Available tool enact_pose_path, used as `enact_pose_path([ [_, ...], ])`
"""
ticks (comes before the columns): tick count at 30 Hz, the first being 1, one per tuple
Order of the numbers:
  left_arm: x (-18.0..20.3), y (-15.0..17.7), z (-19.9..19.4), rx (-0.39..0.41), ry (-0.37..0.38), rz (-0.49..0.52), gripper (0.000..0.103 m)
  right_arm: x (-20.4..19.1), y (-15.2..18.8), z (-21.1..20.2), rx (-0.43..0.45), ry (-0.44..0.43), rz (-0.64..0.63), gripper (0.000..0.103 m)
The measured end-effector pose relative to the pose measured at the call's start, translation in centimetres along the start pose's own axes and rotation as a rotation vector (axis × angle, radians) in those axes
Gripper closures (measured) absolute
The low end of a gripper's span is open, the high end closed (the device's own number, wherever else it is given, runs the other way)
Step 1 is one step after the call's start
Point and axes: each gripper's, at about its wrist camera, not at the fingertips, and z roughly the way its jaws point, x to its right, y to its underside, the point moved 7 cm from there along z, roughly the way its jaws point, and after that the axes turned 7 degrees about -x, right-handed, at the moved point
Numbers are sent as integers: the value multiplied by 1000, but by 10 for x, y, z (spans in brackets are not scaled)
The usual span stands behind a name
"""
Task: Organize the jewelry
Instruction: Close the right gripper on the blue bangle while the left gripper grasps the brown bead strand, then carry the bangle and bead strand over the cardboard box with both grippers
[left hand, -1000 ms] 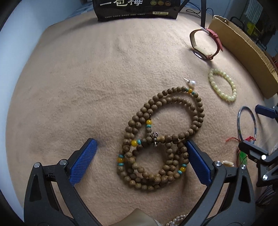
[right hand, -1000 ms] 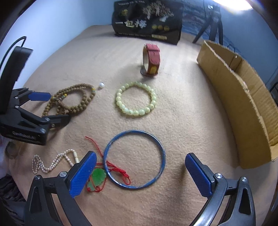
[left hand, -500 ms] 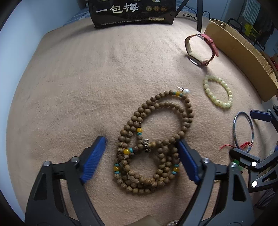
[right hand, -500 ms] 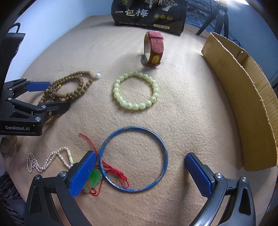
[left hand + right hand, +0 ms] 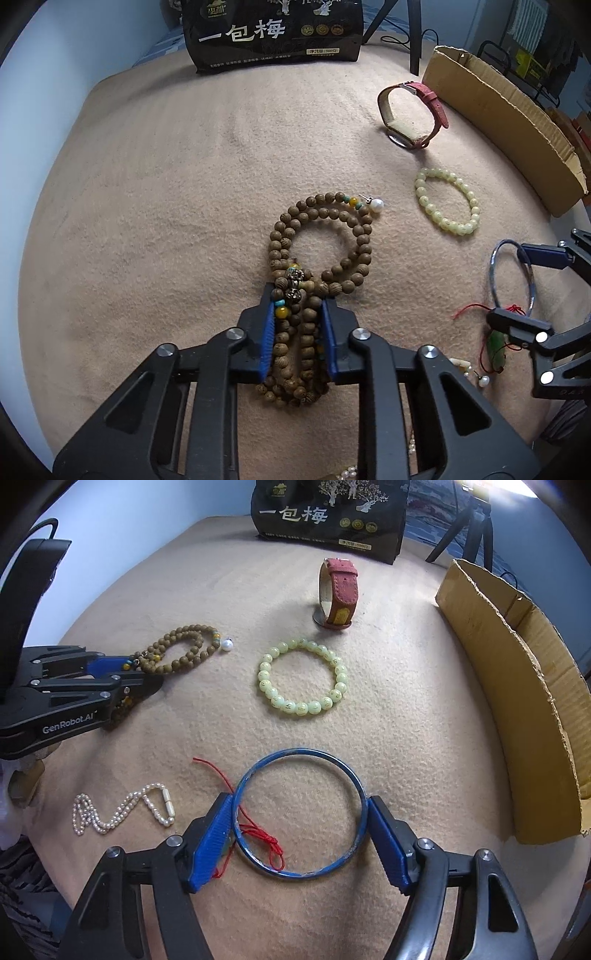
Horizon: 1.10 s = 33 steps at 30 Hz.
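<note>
Left gripper (image 5: pixel 297 338): blue-padded fingers (image 5: pixel 266 341) pinched tight on the near strands of the long brown wooden bead necklace (image 5: pixel 317 243); its far loop lies flat on the beige felt surface (image 5: pixel 166 206), a white pearl stud (image 5: pixel 377 203) touching its far end. White seed-pearl strand (image 5: pixel 122 810) lies loose, near left. Red cord with green pendant (image 5: pixel 258 830) crosses the thin blue metal bangle (image 5: pixel 301 812). Right gripper (image 5: pixel 300 836): fingers (image 5: pixel 386 840) spread wide, pads touching the bangle's outer rim both sides, bangle flat on the surface. Beyond it: pale green bead bracelet (image 5: pixel 303 677), then red leather-strap watch (image 5: pixel 338 592) standing on edge. Open cardboard box (image 5: pixel 517 686) far right.
</note>
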Motion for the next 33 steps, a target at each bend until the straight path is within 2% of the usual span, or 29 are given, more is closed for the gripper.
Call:
enact_pose_path([
  [5,-2,5,-9,8,10,-13,91,7,4,-16,32,-33,37,29],
  [19,-16,-4,-60,116,57,-97,92,23,4,-58,130,-27,78,29],
  [33,-10,-34,-154,296,151,-125,92,56,-8,-94,232,14,135,29],
])
